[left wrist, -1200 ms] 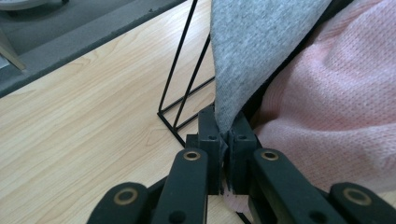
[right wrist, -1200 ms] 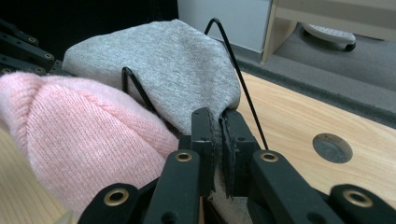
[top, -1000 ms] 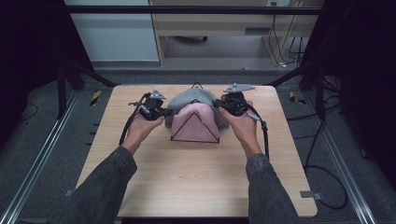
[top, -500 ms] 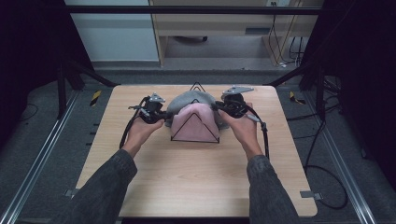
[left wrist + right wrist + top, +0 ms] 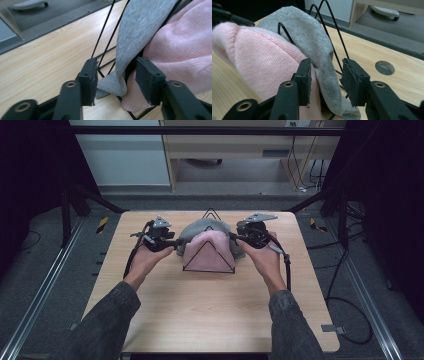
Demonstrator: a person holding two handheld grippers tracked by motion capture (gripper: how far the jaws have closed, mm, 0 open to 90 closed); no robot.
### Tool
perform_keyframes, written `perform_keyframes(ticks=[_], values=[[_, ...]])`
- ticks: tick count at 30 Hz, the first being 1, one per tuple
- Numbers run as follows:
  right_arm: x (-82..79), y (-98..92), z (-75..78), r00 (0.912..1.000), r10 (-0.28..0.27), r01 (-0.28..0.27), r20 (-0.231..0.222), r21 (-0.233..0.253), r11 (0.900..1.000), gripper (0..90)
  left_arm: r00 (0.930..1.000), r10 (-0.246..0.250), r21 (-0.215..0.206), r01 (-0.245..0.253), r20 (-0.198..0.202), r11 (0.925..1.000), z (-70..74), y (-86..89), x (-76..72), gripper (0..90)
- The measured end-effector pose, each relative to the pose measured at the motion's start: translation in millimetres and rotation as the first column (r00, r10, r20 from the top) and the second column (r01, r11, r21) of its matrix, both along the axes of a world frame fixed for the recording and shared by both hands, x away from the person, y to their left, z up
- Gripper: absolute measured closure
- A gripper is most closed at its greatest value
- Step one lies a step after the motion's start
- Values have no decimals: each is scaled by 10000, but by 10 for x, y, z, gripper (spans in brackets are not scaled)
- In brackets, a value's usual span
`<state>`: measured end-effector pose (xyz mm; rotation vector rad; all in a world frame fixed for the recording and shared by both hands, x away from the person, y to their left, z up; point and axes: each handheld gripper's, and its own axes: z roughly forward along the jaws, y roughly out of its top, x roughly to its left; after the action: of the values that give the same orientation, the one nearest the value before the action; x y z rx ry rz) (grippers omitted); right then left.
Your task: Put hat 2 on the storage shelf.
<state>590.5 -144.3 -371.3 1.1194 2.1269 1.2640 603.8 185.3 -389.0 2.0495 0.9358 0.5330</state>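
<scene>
- A black wire rack [image 5: 209, 265] stands mid-counter, carrying a pink cloth [image 5: 207, 251] in front and a grey cloth [image 5: 196, 231] behind.
- The left gripper [image 5: 117, 75] has its jaws wide around the grey cloth's hanging corner; the right gripper [image 5: 325, 77] likewise.
- The counter [image 5: 210, 315] lies open toward the near edge.

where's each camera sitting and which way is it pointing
High view: above the person's side, facing forward and down on the table; forearms, both hands show.
Left gripper view: on the left gripper, looking along its open jaws at the grey cloth.
Right gripper view: on the right gripper, open jaws, grey cloth beside the pink cloth.
All share both cloths on the wire rack.
</scene>
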Motion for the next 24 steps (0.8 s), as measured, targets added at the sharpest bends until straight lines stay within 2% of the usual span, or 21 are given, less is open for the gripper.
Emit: perform_keyframes(ticks=[11, 15, 20, 24], values=[[-128, -92, 188, 9988, -269, 258, 408, 289, 9992, 519, 9989, -301, 185, 294, 372, 9994, 230, -42, -163, 358], [-173, -96, 234, 9982, -245, 226, 553, 346, 9991, 490, 9987, -353, 334, 341, 362, 9989, 283, -54, -214, 310], [-228, -93, 275, 9978, -212, 190, 635, 347, 9992, 428, 9988, -372, 386, 360, 305, 9986, 322, -42, -279, 255], [-292, -89, 322, 9979, -205, 186, 618, 325, 9993, 350, 9979, -582, 417, 570, 283, 9975, 357, -25, -357, 193]])
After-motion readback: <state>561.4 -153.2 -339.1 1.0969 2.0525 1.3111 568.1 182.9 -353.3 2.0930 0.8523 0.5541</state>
